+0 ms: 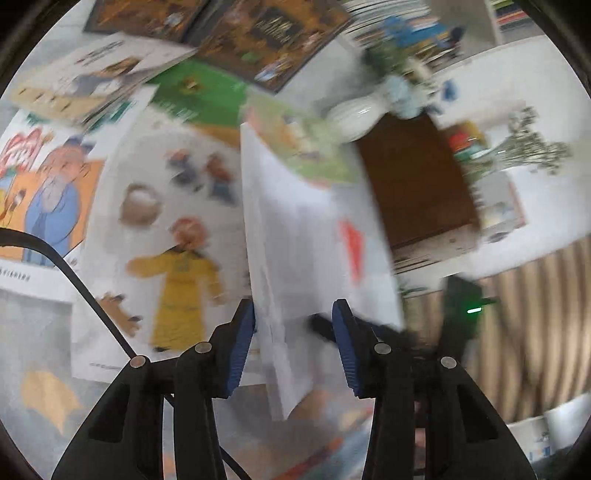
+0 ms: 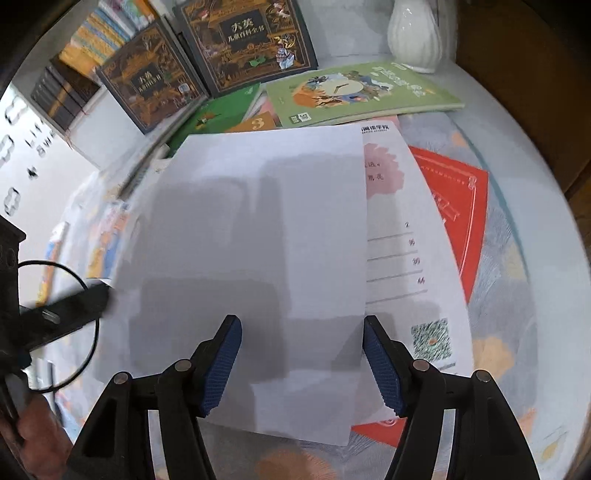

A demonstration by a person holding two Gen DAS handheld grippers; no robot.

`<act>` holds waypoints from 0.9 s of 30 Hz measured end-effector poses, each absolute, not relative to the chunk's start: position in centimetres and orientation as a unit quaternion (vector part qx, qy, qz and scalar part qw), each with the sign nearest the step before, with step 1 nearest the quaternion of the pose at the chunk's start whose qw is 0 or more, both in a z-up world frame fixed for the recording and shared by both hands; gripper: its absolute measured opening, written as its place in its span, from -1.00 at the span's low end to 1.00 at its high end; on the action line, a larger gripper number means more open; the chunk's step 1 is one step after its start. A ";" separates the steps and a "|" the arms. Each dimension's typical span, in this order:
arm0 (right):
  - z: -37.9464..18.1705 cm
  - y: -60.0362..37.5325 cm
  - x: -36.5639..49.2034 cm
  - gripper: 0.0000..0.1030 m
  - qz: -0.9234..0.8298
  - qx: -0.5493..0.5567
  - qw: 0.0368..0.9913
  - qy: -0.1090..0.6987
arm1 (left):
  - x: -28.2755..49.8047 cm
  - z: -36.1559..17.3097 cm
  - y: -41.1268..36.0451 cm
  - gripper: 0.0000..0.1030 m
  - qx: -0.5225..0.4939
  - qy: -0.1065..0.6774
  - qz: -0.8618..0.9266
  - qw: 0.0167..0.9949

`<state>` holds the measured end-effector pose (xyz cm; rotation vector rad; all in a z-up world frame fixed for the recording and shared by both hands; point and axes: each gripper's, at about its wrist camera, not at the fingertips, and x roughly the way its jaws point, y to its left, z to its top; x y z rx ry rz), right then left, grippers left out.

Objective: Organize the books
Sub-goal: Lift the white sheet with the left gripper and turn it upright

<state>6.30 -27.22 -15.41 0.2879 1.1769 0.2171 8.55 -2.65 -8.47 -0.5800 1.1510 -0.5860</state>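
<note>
left gripper point(image 1: 293, 332) fingers straddle raised white booklet point(image 1: 295, 229), contact unclear; right gripper point(image 2: 303, 362) released; its view alone shows red book point(image 2: 458, 206).

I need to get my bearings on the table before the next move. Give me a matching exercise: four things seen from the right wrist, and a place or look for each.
Things:
1. white vase
2. light green book
3. red book
4. dark ornate book

Descriptions:
A. partly under the open white booklet
B. clock picture on its cover, lying flat
C. standing upright at the far right
D. gold lettering, at the back left of centre

Pairs: 1-C, 2-B, 3-A, 4-D
</note>
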 end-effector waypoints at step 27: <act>-15.7 -30.8 5.7 0.46 0.121 0.284 0.789 0.531 | 10.3 -12.7 -4.1 -0.79 -0.371 0.571 -0.240 0.692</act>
